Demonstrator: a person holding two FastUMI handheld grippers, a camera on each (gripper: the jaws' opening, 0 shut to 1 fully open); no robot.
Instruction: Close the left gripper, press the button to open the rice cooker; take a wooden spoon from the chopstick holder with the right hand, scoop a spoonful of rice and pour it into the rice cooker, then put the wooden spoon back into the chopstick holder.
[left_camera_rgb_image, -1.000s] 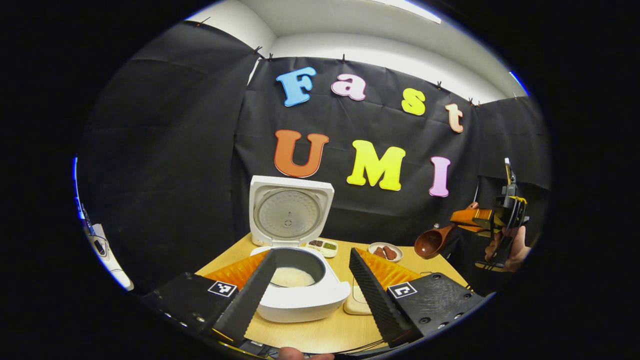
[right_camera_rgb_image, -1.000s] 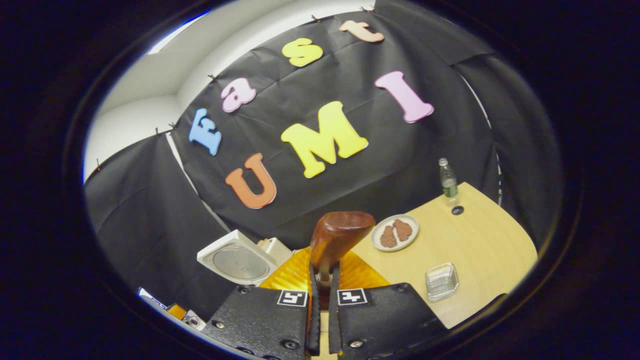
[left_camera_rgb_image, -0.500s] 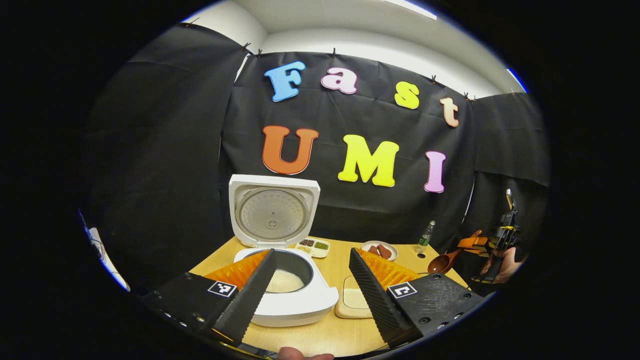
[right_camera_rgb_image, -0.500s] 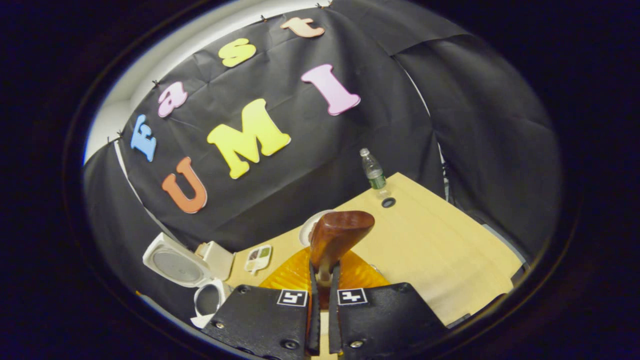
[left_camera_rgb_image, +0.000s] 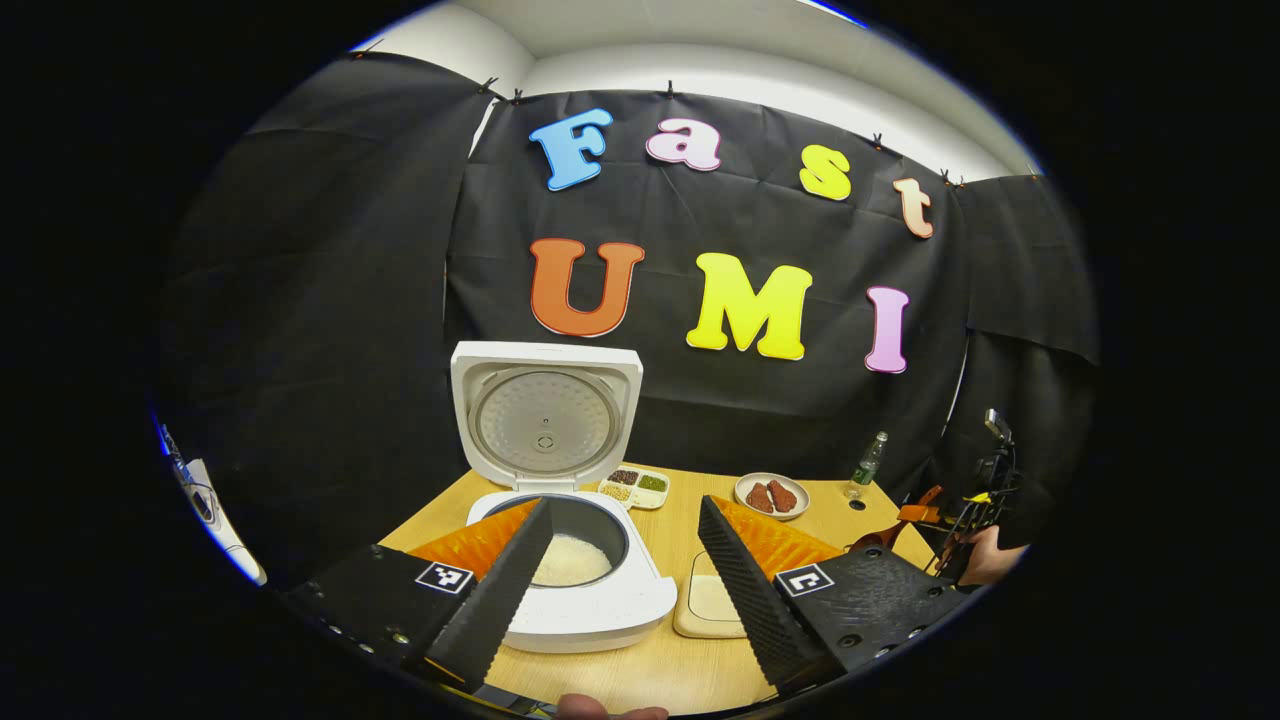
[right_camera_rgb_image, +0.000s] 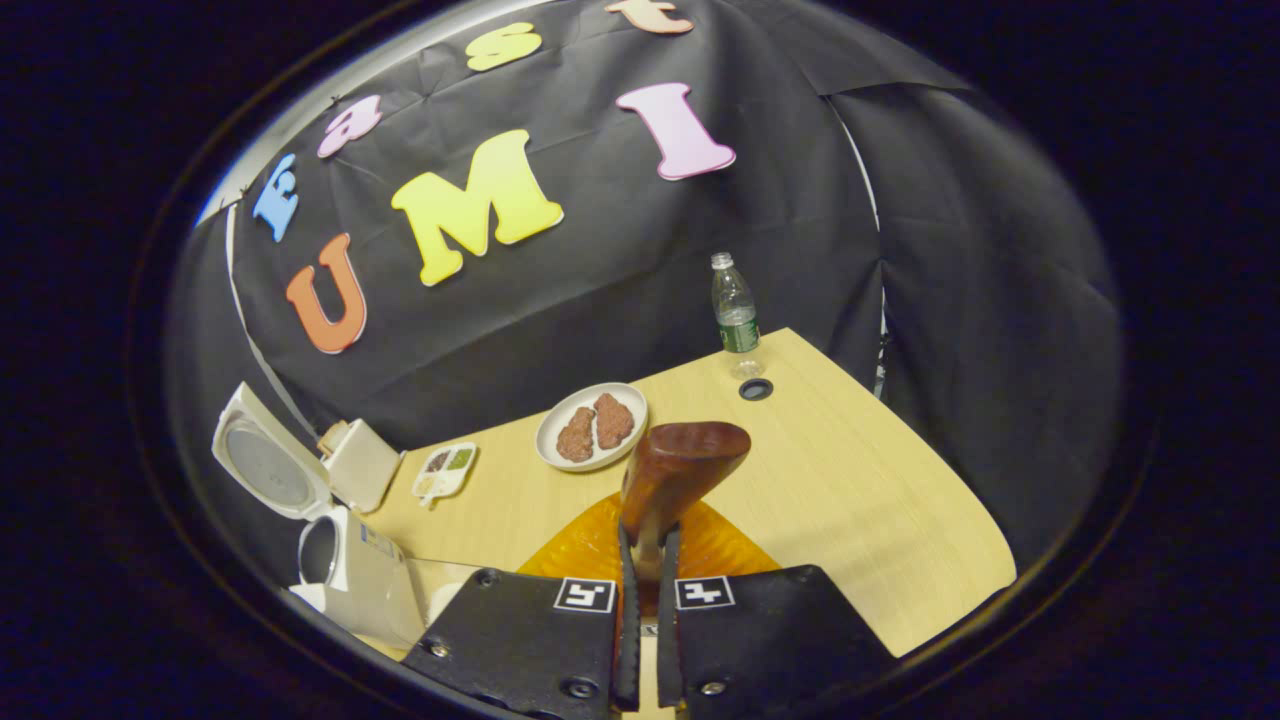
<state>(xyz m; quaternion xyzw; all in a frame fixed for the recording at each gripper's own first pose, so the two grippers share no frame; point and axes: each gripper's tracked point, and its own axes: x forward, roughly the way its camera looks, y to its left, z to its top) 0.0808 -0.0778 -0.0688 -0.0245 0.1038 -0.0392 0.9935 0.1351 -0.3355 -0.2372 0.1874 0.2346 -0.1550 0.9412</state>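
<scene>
The white rice cooker (left_camera_rgb_image: 575, 600) stands open on the wooden table, lid (left_camera_rgb_image: 545, 420) upright and white rice in its pot (left_camera_rgb_image: 572, 560). My left gripper (left_camera_rgb_image: 625, 585) is open just in front of it, holding nothing. A pale dish of rice (left_camera_rgb_image: 712, 603) lies right of the cooker. My right gripper (right_camera_rgb_image: 645, 600) is shut on the handle of the wooden spoon (right_camera_rgb_image: 680, 465), whose bowl points out over the table. The same right gripper (left_camera_rgb_image: 975, 500), with a hand on it, sits low at the far right of the left gripper view. The cooker (right_camera_rgb_image: 345, 570) lies far left in the right gripper view.
A plate of brown meat pieces (right_camera_rgb_image: 592, 425), a small divided condiment tray (right_camera_rgb_image: 445, 470), a plastic bottle (right_camera_rgb_image: 735, 310) and its cap (right_camera_rgb_image: 755, 390) sit toward the back of the table (right_camera_rgb_image: 860, 510). A pale boxy object (right_camera_rgb_image: 360, 465) stands beside the lid.
My right gripper has swung away from the cooker with the spoon and dropped lower at the table's right side. My left gripper stayed open and pulled back slightly.
</scene>
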